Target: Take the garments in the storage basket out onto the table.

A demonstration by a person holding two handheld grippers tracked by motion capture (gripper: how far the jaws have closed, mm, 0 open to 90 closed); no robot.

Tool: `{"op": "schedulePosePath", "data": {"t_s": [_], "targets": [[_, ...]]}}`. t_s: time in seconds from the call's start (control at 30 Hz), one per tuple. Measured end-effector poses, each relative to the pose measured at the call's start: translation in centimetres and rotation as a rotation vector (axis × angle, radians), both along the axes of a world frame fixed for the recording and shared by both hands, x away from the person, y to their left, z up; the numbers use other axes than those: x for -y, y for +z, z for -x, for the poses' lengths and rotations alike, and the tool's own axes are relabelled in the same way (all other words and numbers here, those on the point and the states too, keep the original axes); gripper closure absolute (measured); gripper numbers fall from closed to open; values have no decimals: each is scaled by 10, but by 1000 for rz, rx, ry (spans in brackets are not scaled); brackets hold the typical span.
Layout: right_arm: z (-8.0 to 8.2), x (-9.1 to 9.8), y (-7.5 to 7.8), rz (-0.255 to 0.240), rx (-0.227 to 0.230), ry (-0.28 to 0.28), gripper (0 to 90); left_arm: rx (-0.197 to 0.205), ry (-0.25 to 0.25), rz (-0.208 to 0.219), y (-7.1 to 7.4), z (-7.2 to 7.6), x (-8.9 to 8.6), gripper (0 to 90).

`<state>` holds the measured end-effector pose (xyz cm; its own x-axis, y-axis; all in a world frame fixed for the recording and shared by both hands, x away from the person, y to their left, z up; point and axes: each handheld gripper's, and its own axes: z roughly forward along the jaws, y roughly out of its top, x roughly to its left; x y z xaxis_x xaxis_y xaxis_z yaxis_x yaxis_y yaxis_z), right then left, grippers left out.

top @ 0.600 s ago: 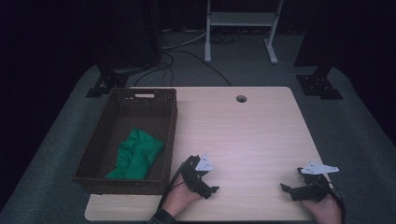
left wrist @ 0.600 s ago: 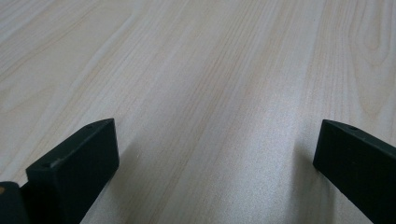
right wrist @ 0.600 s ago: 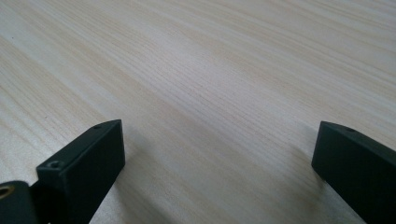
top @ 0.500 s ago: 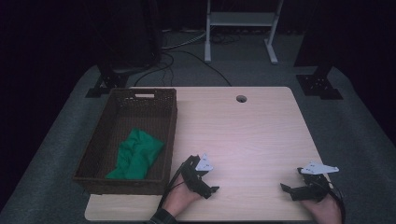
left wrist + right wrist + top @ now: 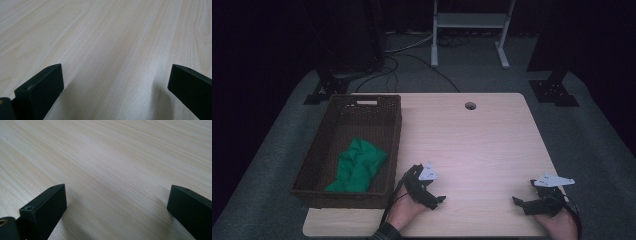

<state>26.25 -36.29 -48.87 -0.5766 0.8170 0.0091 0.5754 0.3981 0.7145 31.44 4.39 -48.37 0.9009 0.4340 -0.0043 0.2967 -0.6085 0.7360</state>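
Observation:
A dark brown wicker basket (image 5: 396,135) stands on the left part of a light wooden table (image 5: 472,145). A crumpled green cloth (image 5: 357,165) lies inside it, toward the near end. My left gripper (image 5: 432,186) rests low over the table just right of the basket's near corner, open and empty. My right gripper (image 5: 523,192) sits near the table's front right corner, also open with nothing between its jaws. In the left gripper view, the left gripper (image 5: 117,82) has bare wood between its wide-apart jaws. The right gripper (image 5: 117,202) shows the same in the right gripper view.
A small round cable hole (image 5: 470,106) sits near the table's far edge. Beyond the table, on grey carpet, are a white metal frame (image 5: 469,22), black stand feet (image 5: 552,92) and cables (image 5: 412,57). Bare tabletop lies between and ahead of the grippers.

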Motion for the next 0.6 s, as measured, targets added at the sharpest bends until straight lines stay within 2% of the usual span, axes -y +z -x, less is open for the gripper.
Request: {"op": "schedulePosePath", "data": {"t_s": [0.17, 0.2, 0.33, 0.6], "targets": [[0, 0, 0, 0, 0, 0, 13, -2, -4, 13, 1, -1, -1, 0], [0, 0, 0, 0, 0, 0, 13, 0, -5, 32, 1, -2, -3, 0], [0, 0, 0, 0, 0, 0, 13, 7, -3, 57, 3, -3, -4, 0], [0, 0, 0, -1, -1, -1, 13, 12, 4, 77, 5, -3, -5, 0]]}}
